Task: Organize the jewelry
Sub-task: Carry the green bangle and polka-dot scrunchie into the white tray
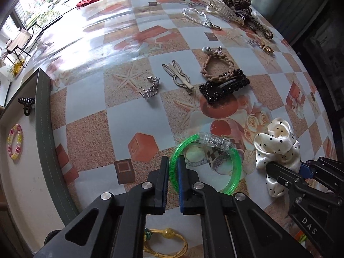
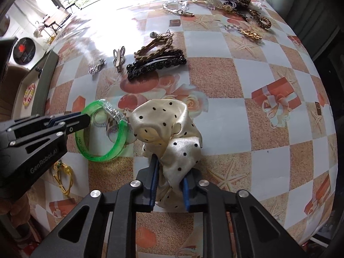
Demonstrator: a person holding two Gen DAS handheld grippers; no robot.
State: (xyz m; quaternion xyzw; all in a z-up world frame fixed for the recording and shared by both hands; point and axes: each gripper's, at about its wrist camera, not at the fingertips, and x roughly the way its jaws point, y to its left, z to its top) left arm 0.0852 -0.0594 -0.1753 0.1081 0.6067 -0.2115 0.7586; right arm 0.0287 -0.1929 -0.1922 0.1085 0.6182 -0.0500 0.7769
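A translucent green bangle [image 1: 234,172] [image 2: 101,157] lies on the patterned tablecloth with a clear plastic clip [image 1: 215,139] resting across its far side. My left gripper [image 1: 173,159] [image 2: 86,118] is shut on the bangle's near-left rim, one finger inside the ring and one outside. Just to the right sits a cream satin scrunchie with black dots [image 1: 277,148] [image 2: 163,120]. My right gripper [image 2: 171,169] [image 1: 268,167] is shut on the scrunchie's near folds, which bulge up between the blue pads.
A tray with a grey stitched rim [image 1: 46,118] at the left holds a beaded bracelet [image 1: 15,142] and a black claw clip [image 1: 26,105]. Mid-table lie a black beaded clip [image 1: 223,86], braided tie [image 1: 215,66], bunny clip [image 1: 178,76] and silver piece [image 1: 150,88]. More accessories are piled far right [image 1: 236,8]. A yellow cord bracelet [image 1: 167,243] lies near.
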